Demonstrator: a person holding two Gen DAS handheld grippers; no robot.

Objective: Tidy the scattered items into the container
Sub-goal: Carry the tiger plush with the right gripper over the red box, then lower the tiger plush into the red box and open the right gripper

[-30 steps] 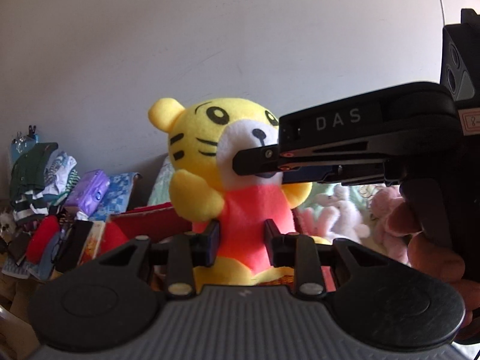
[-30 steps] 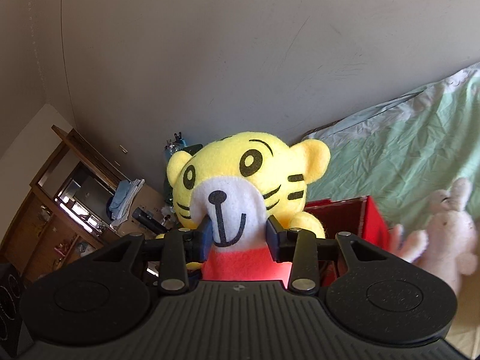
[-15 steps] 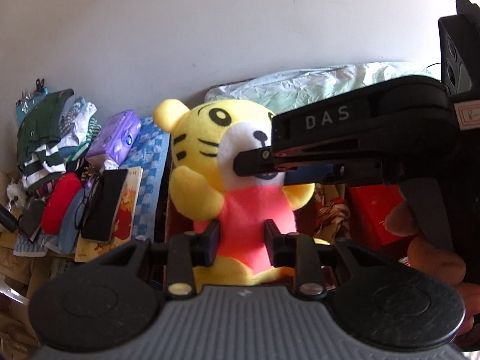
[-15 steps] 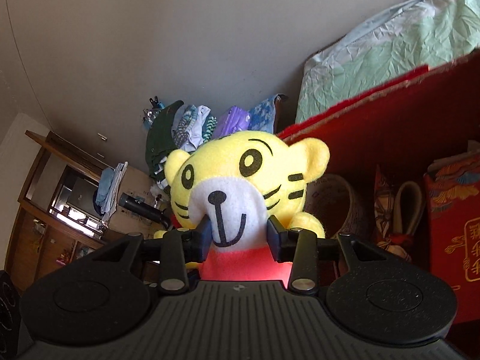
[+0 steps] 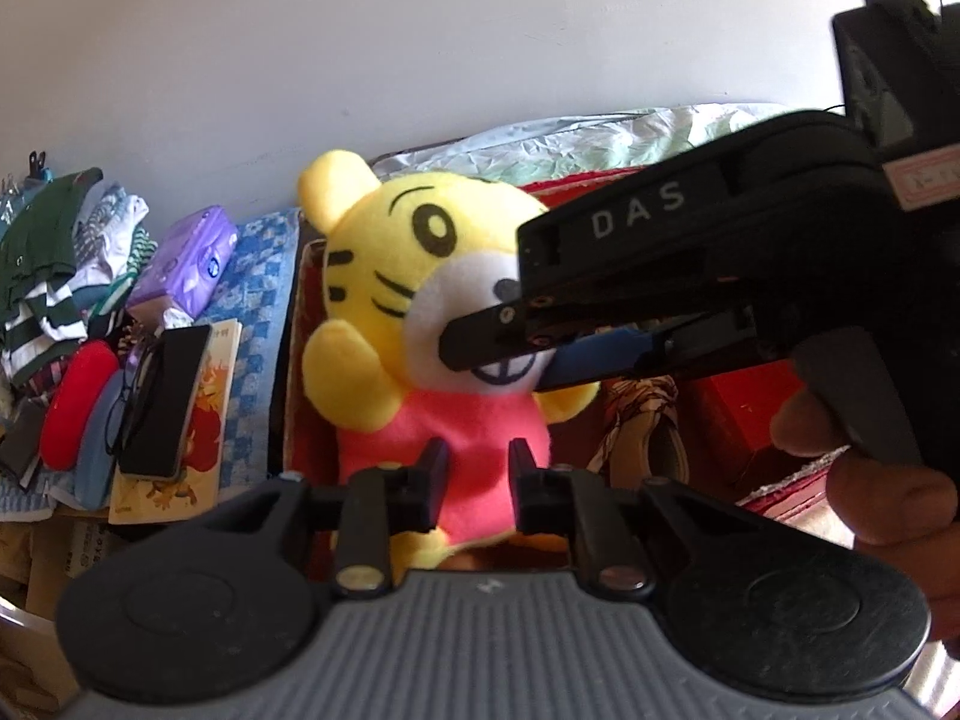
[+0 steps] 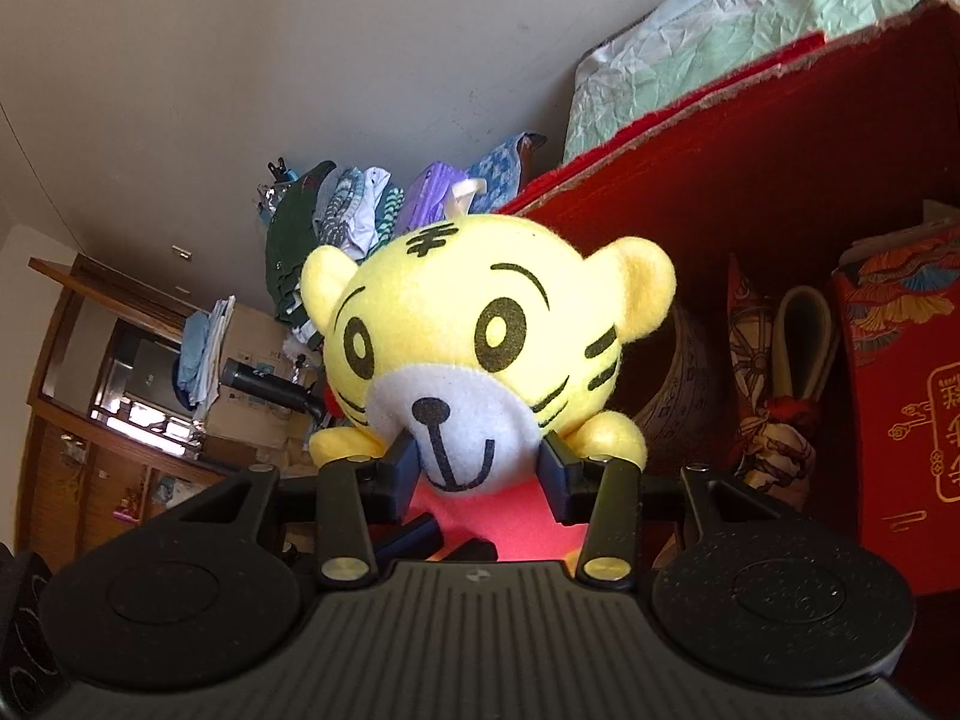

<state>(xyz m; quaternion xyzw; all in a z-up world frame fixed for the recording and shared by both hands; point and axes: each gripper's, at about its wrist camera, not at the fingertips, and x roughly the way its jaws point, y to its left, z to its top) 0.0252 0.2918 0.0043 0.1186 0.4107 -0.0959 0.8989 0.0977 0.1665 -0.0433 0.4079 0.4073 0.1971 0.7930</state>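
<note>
Clamped narrowly on tiger plush (image 5: 456,324): left gripper (image 5: 471,471) at its red belly, right gripper (image 6: 477,471) at its muzzle. Hung over open red box (image 6: 708,192), not yet released; beyond, clothes pile (image 5: 54,252) untidied.

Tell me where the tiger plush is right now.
Centre of both wrist views: the tiger plush is pinched by the left gripper and right gripper, before the red box.

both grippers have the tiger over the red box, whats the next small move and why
Probably lower the tiger a little further into the red box. Both the left gripper and right gripper grip it, and the box's inside shows right behind it, so it looks nearly in place for release.
</note>
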